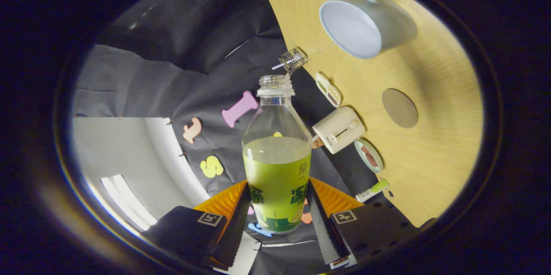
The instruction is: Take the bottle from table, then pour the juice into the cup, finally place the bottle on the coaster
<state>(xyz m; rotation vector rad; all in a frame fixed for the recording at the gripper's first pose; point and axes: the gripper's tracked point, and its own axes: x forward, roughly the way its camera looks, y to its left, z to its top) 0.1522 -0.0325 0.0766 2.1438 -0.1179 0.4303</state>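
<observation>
The claw [277,206] has the bottle [277,154] clamped between its two fingers, one pressing on each side of the green label low on the body. The cap is off, the neck is open, and the juice inside sits at about half height. The whole view is rolled over, so the worktop [434,171] stands like a wall to one side of the bottle: the bottle is being tipped.

That puts us in the pouring step, by my reading. The pale blue cup [366,25] lies beyond the bottle's open neck and off to the side, mouth facing us, and I see no juice in it and no stream leaving the neck yet. The next move calls for carrying the neck over the cup's rim and tilting further, slowly, as half a bottle can surge out.

The round brown coaster [400,108] waits on the worktop between the cup and the claw's end, nearer the bottle than the cup is. A cream toy toaster [340,130] sits just beside the bottle's shoulder.

Writing: large characters show on the bottle's label, cut off by the fingers; too partial to read.
</observation>
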